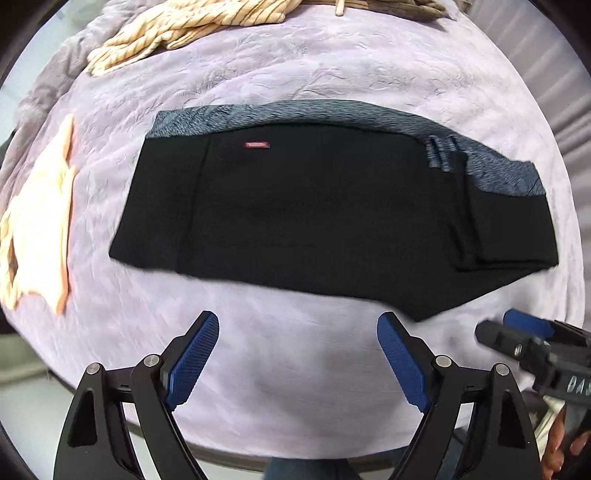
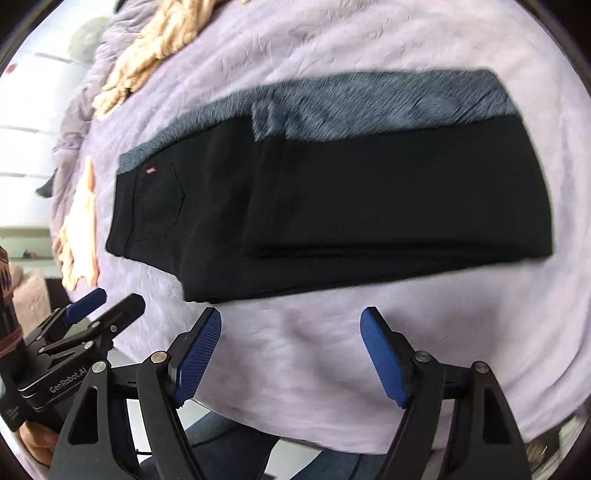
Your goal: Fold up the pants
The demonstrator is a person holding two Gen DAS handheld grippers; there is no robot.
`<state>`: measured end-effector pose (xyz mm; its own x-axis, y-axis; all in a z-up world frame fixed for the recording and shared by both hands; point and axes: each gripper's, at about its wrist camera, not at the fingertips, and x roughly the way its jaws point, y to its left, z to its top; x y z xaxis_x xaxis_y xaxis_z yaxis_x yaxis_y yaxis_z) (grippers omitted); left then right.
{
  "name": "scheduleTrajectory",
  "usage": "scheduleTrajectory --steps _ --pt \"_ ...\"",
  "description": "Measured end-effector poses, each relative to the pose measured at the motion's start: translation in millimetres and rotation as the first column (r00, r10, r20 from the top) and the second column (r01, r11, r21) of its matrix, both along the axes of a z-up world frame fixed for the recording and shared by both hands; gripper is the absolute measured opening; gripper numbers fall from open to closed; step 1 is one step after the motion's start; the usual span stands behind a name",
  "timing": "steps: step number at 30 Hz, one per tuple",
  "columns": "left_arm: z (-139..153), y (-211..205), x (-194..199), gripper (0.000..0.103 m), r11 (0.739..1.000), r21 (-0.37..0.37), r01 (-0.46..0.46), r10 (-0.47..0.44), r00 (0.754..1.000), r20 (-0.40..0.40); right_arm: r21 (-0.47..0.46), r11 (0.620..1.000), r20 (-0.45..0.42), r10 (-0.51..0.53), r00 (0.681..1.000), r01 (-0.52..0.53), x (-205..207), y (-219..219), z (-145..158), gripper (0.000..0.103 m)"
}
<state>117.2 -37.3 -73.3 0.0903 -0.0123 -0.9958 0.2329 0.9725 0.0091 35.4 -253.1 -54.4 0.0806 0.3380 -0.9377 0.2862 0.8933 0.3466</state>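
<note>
- On the lilac blanket [image 1: 295, 74] the black pants [image 1: 314, 221] lie flat, already doubled: the legs look laid back over the seat, and a grey fleecy lining [image 1: 369, 114] shows along the far edge.
- A red tag [image 1: 257, 145] and a back pocket [image 2: 159, 203] mark the waist end, which lies to the left in both views.
- My guess is one more fold remains, or only a tidy-up; the bundle is still long.
- To do it well, each gripper should pinch all layers at a near corner, lift both together, and carry the end across so the edges meet squarely; pinching one layer alone would pull the stack apart.
- Left gripper [image 1: 298, 325]: fingers spread wide, holding nothing, hovering over bare blanket just short of the pants' near edge.
- Right gripper [image 2: 291, 321]: fingers likewise apart and empty, close to the near edge, beside the left one.
- Both point forward across the pants, roughly level with each other.
- Striped cloth [image 1: 166, 29] and a peach garment [image 1: 40, 221] lie apart from the pants, clear of the fold.
</note>
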Motion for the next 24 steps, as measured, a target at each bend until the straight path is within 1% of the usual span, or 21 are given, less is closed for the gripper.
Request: scheduleTrajectory --steps 2,5,6,8,9,11,14,17,24 --pt "-5.5 14.8 6.0 0.088 1.000 -0.008 0.023 -0.023 1.000 -0.006 0.004 1.000 -0.021 -0.008 1.000 0.008 -1.1 26.8 -5.3 0.081" --pt "-13.9 37.7 13.6 0.088 0.999 -0.030 0.034 -0.034 0.999 -0.026 -0.031 0.999 -0.063 -0.011 0.998 0.009 -1.2 55.2 -9.9 0.081" --pt "-15.6 43.5 14.9 0.088 0.999 -0.035 0.034 -0.035 0.999 -0.027 -0.041 0.999 -0.072 -0.013 0.997 0.010 -1.0 61.5 -8.2 0.081" --pt "-19.0 54.8 17.3 0.088 0.998 -0.055 0.027 -0.028 0.999 -0.029 -0.075 0.997 -0.065 -0.011 0.998 0.006 -0.4 68.4 -0.1 0.081" --pt "-20.5 58.1 18.3 0.088 0.998 -0.057 0.020 -0.021 0.999 -0.027 -0.102 0.995 -0.057 -0.013 0.998 0.007 -0.1 69.1 5.9 0.081" --pt "-24.5 64.4 20.5 0.088 0.998 -0.057 -0.007 0.005 1.000 -0.023 -0.126 0.992 -0.051 -0.026 0.998 0.019 1.1 67.7 11.5 0.081" --pt "-27.4 73.6 23.7 0.088 0.994 -0.082 -0.071 0.069 0.997 -0.028 -0.136 0.990 -0.067 -0.044 0.997 0.035 2.0 62.8 13.9 0.081" --pt "-30.4 79.8 26.3 0.088 0.987 -0.105 -0.123 0.119 0.992 -0.035 -0.151 0.988 -0.070 -0.022 0.997 0.011 1.8 64.1 18.0 0.081" --pt "-31.4 89.0 26.2 0.088 0.978 -0.134 -0.158 0.156 0.987 -0.027 -0.190 0.981 -0.090 0.016 0.996 -0.033 2.6 63.7 22.6 0.081"
